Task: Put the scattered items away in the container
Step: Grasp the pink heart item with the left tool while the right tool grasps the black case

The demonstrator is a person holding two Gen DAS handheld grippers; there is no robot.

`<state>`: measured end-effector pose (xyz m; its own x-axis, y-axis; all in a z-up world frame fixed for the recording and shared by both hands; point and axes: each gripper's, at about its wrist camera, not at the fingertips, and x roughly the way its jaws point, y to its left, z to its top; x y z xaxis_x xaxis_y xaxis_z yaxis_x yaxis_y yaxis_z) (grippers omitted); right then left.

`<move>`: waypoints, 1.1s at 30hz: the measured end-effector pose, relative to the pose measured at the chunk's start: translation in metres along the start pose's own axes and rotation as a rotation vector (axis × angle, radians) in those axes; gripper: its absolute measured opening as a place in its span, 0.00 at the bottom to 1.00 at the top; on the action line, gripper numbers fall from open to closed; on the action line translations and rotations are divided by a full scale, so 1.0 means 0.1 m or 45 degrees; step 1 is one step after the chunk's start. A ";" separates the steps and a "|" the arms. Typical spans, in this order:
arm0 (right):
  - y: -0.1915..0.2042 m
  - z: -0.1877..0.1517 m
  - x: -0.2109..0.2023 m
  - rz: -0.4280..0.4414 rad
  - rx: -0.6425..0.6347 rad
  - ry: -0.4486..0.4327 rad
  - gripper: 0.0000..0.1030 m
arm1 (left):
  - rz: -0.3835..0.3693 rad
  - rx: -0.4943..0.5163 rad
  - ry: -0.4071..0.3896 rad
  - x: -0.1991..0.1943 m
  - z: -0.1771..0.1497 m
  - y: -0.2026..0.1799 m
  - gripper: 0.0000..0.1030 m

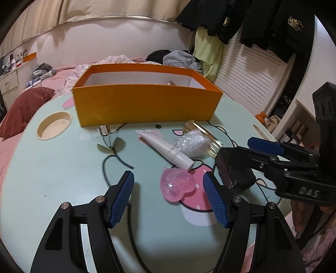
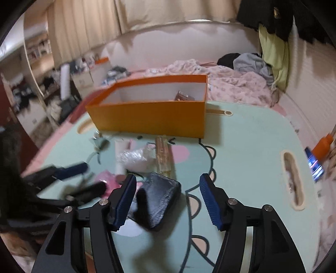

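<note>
Left gripper [image 1: 168, 197], jaws apart and holding nothing, hovers over a pink heart-shaped item [image 1: 176, 184] near the pale-green table's [image 1: 52, 168] front edge. Right gripper [image 2: 167, 201], jaws apart, flanks a black pouch [image 2: 159, 201], pads clear. Orange box [image 1: 147, 105] at far edge; white tube [image 1: 168, 149] between; bed [image 2: 235, 84] beyond.

Pink-sheeted bed [image 1: 69, 71] below beige curtains [image 1: 84, 10], white shutters [image 1: 252, 69].

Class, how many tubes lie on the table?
1: a white tube lies at the table's middle, in front of the orange box, beside crumpled plastic wrap. Others may be hidden.
</note>
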<state>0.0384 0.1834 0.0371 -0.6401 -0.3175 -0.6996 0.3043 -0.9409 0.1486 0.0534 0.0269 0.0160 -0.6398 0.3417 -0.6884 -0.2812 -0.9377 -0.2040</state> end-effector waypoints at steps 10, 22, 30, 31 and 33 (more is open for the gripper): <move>0.05 -0.11 0.10 -0.034 0.034 0.014 0.73 | 0.028 0.000 0.011 0.07 -0.02 -0.01 0.56; 0.16 -0.16 0.23 -0.168 -0.102 0.071 0.28 | 0.003 0.016 -0.015 0.01 -0.04 0.02 0.38; 0.01 -0.15 0.19 -0.053 -0.001 0.051 0.26 | 0.007 0.005 -0.066 -0.13 -0.01 0.08 0.38; 0.00 -0.14 0.16 -0.043 0.008 0.040 0.26 | 0.006 0.002 -0.074 -0.15 -0.01 0.09 0.38; -0.03 -0.11 0.11 -0.022 0.021 0.020 0.26 | 0.005 -0.001 -0.084 -0.19 0.00 0.11 0.38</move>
<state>0.0387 0.1837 0.0215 -0.6343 -0.2991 -0.7129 0.2811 -0.9482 0.1478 0.0624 0.0098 0.0274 -0.6867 0.3414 -0.6418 -0.2783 -0.9391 -0.2018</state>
